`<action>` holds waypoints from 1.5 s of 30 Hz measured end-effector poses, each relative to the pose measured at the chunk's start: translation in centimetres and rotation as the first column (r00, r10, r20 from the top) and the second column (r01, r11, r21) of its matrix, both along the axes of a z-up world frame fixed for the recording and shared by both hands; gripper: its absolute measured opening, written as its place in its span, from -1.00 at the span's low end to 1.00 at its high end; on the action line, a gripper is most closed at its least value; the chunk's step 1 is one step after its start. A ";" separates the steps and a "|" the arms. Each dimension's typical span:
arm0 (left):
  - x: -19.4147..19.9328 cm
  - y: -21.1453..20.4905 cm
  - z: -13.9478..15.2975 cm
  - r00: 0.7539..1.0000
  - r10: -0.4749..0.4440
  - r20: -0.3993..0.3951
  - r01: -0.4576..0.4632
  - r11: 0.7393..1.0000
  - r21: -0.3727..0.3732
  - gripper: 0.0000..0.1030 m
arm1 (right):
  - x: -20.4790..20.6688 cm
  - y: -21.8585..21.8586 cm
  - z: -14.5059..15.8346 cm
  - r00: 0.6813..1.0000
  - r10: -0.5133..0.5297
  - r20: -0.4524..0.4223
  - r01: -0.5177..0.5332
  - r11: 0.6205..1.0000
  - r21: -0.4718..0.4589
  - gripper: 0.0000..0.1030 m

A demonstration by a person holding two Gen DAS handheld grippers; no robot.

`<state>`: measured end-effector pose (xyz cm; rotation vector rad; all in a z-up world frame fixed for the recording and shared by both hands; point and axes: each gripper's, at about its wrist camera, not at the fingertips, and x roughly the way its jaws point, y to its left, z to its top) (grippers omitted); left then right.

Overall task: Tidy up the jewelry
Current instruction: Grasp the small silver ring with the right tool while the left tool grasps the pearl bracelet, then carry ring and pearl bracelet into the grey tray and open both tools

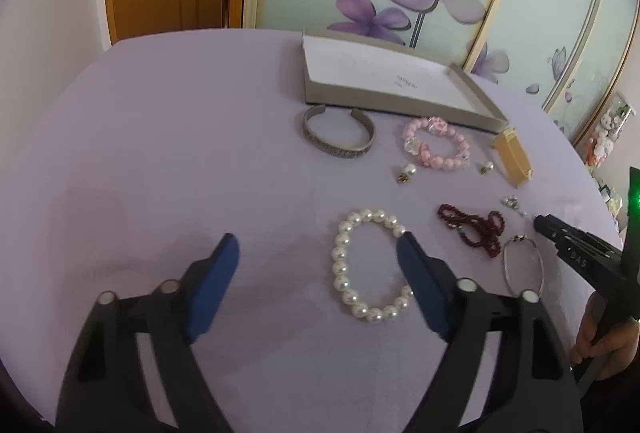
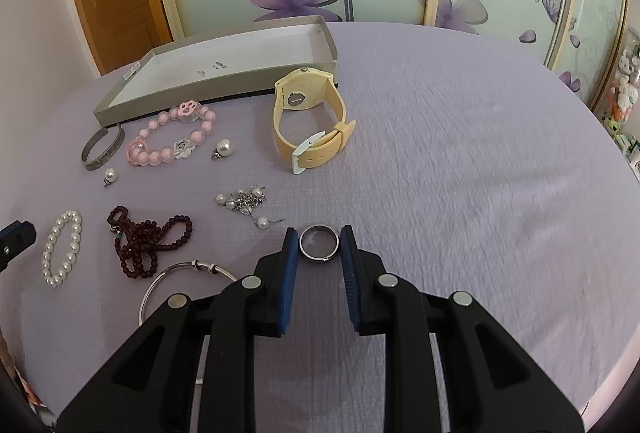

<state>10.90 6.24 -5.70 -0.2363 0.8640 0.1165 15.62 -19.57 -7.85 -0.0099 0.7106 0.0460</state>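
My right gripper is shut on a silver ring that lies on the lilac cloth, one blue pad against each side of it. My left gripper stands open and wide just above the cloth. A white pearl bracelet lies flat near its right finger, which covers part of the loop. The same pearl bracelet shows at the left of the right wrist view. An open grey box with a white inside sits at the back of the table.
Loose on the cloth lie a silver cuff, a pink bead bracelet, a dark red bead string, a thin silver bangle, pearl earrings, a small chain with pearls and a yellow watch.
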 end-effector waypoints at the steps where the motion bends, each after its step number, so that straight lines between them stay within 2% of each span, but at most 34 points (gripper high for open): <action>1: 0.2 -0.1 -0.2 1.000 -0.009 -0.012 0.009 1.000 0.001 0.35 | 0.0 0.0 0.0 1.000 0.001 0.001 -0.001 1.000 0.000 -0.56; 6: 0.9 -1.1 -1.2 0.997 -0.053 -0.056 0.054 0.998 0.022 0.07 | 0.0 0.0 -0.1 1.000 -0.001 0.001 0.001 1.000 0.002 -0.56; 9: 1.0 -1.9 -1.5 0.996 -0.061 -0.062 0.065 0.996 0.066 -0.06 | 0.1 0.0 -0.1 1.000 -0.002 0.000 0.002 1.000 0.002 -0.56; 17: 1.0 -2.5 -1.5 0.995 -0.067 -0.069 0.074 0.992 0.101 -0.79 | 0.1 0.0 0.0 1.000 -0.002 -0.002 0.002 1.000 0.006 -0.56; 20: 0.9 -2.5 -1.5 0.996 -0.070 -0.063 0.076 0.993 0.091 -0.81 | 0.1 0.0 0.0 1.000 0.001 -0.003 -0.001 1.000 0.013 -0.56; 26: 0.7 -1.5 -0.7 0.996 -0.080 -0.031 0.080 0.997 0.010 -0.82 | -0.2 -0.1 0.9 1.000 0.022 0.006 -0.022 0.999 0.047 -0.57; 37: 0.5 -1.4 4.9 0.983 -0.139 0.116 0.143 0.989 -0.027 -0.82 | -0.9 0.7 4.2 0.993 0.100 0.070 -0.106 0.989 0.099 -0.57; 45: 2.1 -1.5 9.7 0.966 -0.164 0.199 0.166 0.986 0.003 -0.82 | 1.1 1.3 8.1 0.982 0.148 0.118 -0.162 0.979 0.120 -0.56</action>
